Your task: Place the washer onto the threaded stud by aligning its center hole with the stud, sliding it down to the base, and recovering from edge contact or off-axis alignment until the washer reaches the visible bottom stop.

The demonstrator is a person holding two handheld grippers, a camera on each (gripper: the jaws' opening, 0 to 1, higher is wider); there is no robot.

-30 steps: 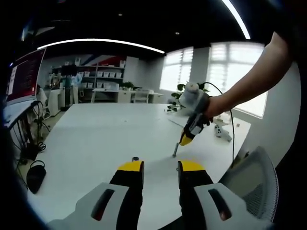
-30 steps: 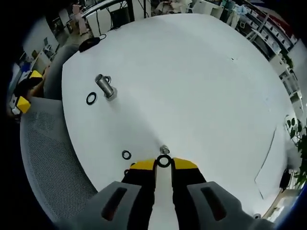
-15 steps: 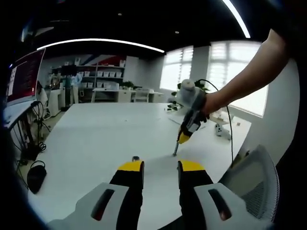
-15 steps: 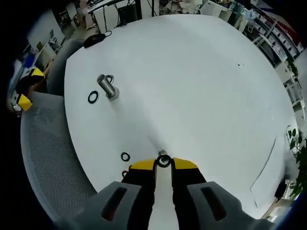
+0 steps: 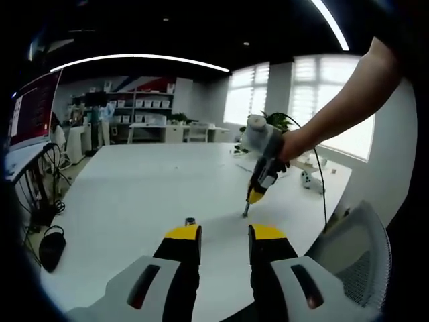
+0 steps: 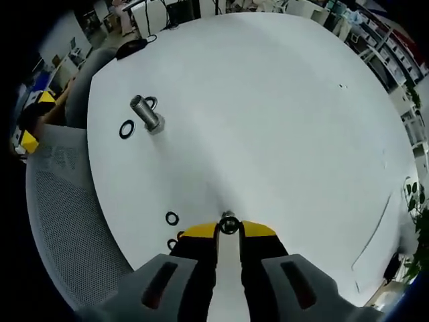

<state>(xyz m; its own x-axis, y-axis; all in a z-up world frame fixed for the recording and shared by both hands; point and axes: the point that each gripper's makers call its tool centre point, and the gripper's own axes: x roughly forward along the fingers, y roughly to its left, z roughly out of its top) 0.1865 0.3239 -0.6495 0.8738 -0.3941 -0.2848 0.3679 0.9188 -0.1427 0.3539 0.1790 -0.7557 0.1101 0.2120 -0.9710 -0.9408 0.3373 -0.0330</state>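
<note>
Holding the washer (image 6: 229, 226) pinched between its yellow tips, the right gripper (image 6: 228, 230) hangs directly over the small threaded stud (image 6: 228, 216) on the white bench (image 6: 281, 121), the stud's top peeking just beyond the ring. Judging from this, alignment is underway but the washer has not reached the base; lowering and seating remain. In the left gripper view the right gripper (image 5: 257, 195) points steeply down at the stud (image 5: 245, 210), the person's forearm (image 5: 348, 100) reaching in from the upper right. The left gripper (image 5: 224, 235) waits with jaws apart, empty, low over the bench edge. Spare washers (image 6: 172, 218) and a larger stud (image 6: 145, 113) lie well aside.
</note>
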